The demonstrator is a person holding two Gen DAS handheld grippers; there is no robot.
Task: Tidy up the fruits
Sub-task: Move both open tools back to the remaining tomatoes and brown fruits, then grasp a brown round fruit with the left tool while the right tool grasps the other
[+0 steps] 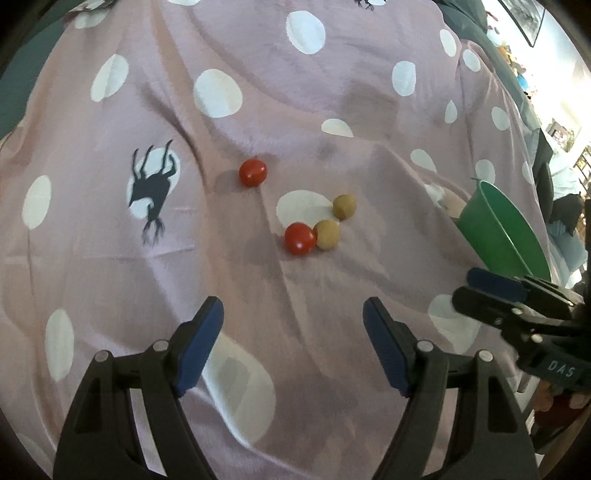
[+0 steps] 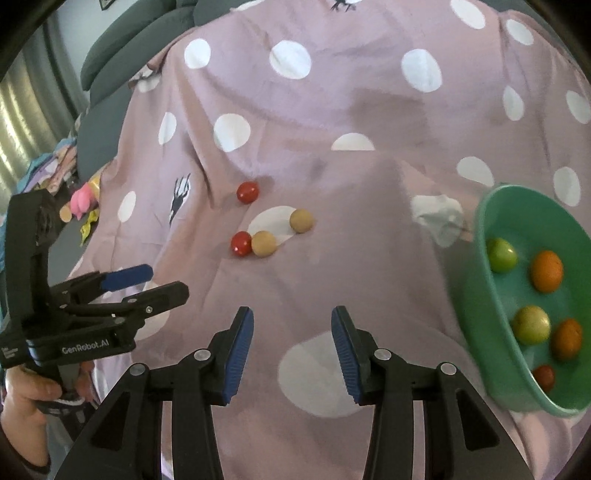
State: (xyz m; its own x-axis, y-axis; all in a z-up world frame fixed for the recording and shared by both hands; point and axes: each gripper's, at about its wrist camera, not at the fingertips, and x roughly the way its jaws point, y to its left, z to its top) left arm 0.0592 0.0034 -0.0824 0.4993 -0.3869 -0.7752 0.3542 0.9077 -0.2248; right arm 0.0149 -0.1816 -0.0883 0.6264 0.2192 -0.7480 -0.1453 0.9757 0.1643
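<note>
Right wrist view showed both grippers, left gripper and right gripper, spread apart and empty; green plastic bowl held perhaps five fruits.

Home: sofa cushions, polka-dot blanket

A mauve cloth with white dots and black deer prints covers the surface, creased in soft folds. Grey cushions sit at its far left edge. A pale ribbed curtain hangs on the left; a framed picture hangs on the bright right wall.
</note>
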